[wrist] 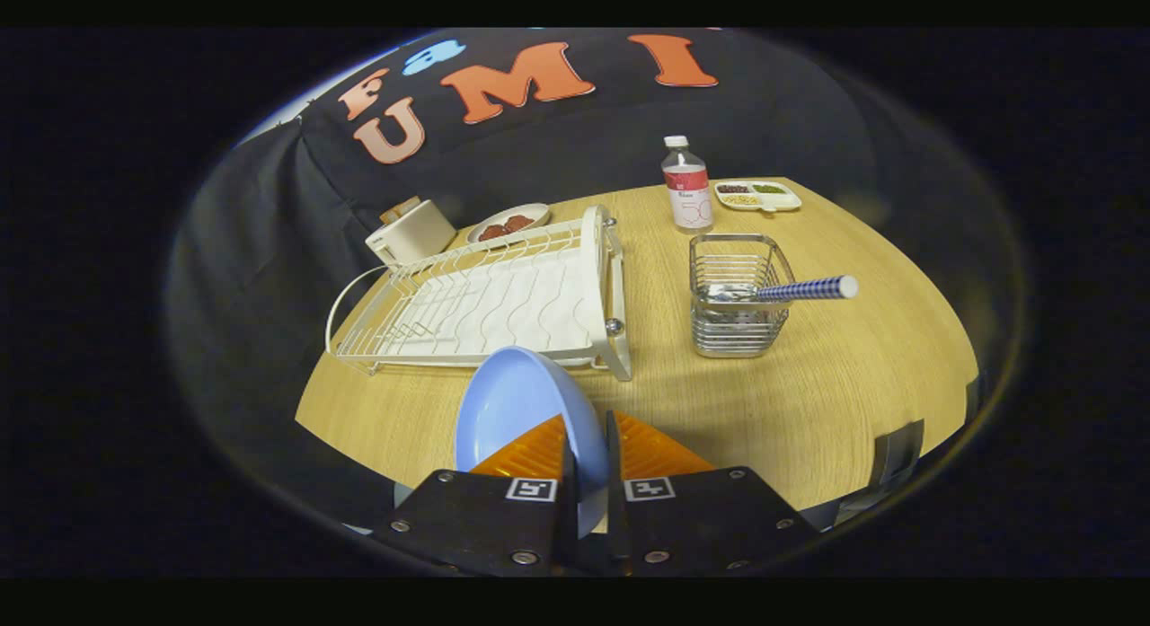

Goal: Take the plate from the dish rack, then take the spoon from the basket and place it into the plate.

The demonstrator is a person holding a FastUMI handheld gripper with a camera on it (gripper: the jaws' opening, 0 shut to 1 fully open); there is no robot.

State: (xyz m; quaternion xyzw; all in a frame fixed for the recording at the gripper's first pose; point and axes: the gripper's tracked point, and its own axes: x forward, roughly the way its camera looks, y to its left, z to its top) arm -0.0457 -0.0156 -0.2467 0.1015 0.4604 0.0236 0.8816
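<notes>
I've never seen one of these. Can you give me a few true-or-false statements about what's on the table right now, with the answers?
1. The tongs grip the blue plate. True.
2. The dish rack holds several plates. False: its slots hold none.
3. The spoon lies in the wire basket, handle sticking out. True.
4. The bottle lies tipped over. False: it stands upright beyond the basket.

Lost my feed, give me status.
Gripper shut on blue plate, held on edge, clear of dish rack. Spoon lies across wire basket. Nothing in the way.
</notes>
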